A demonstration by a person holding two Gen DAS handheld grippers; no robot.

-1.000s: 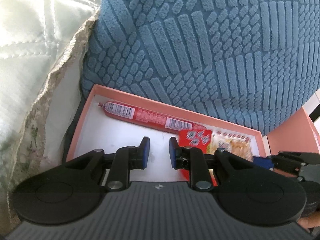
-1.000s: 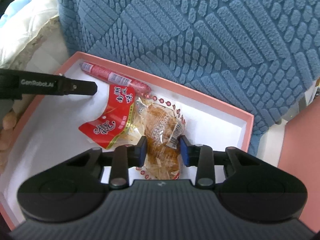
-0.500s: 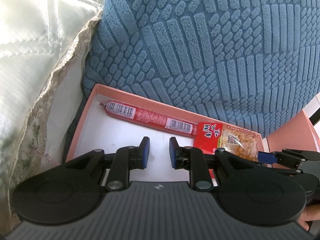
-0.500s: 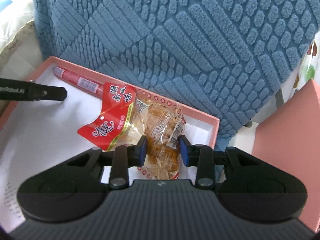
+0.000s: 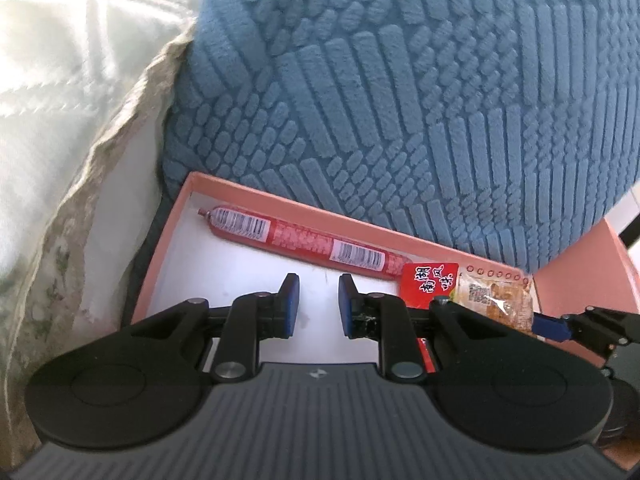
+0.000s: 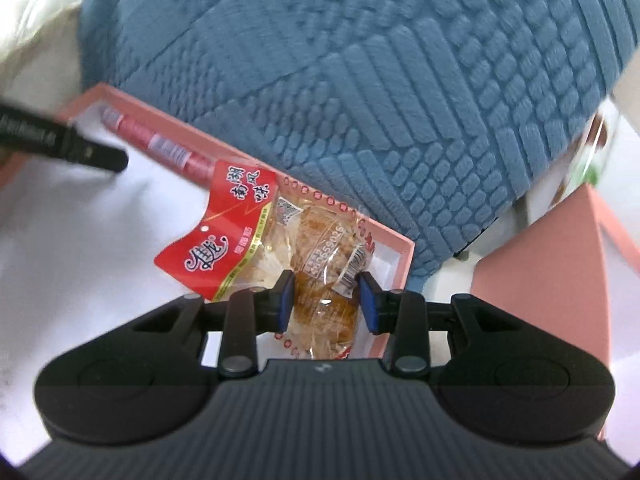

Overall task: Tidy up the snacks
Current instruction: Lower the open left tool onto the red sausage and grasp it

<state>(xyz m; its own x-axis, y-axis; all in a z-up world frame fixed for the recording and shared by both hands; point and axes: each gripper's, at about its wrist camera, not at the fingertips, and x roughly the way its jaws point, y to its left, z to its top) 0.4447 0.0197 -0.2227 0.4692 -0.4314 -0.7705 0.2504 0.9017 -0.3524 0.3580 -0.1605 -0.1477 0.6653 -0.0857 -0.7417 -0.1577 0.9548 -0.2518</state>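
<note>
R gripper [image 6: 327,299] pinches a clear snack packet [image 6: 326,264] w/ brownish food inside – both blue pads press on its sides, and the packet sits over the far-right corner of the pink box [image 6: 394,240]. A red snack packet [image 6: 218,240] w/ white lettering lies touching the clear one, on its left, its top corner overlapping the end of the red sausage stick [image 6: 160,144]. The sausage lies inside the box along the far wall, just below the blue textured cushion [image 6: 360,80] that presses against that wall. L gripper [image 5: 319,302] hovers over the bare white floor of the box near the sausage – fingers drawn in as close as they get, a narrow gap left, nothing between them. From the L wrist view the R gripper's blue pad shows at the box's right end, against the clear packet. A pink lid [image 6: 560,272] stands beyond the box's right wall. Pale quilted fabric [image 5: 60,100] lies left of the box and cushion.
</note>
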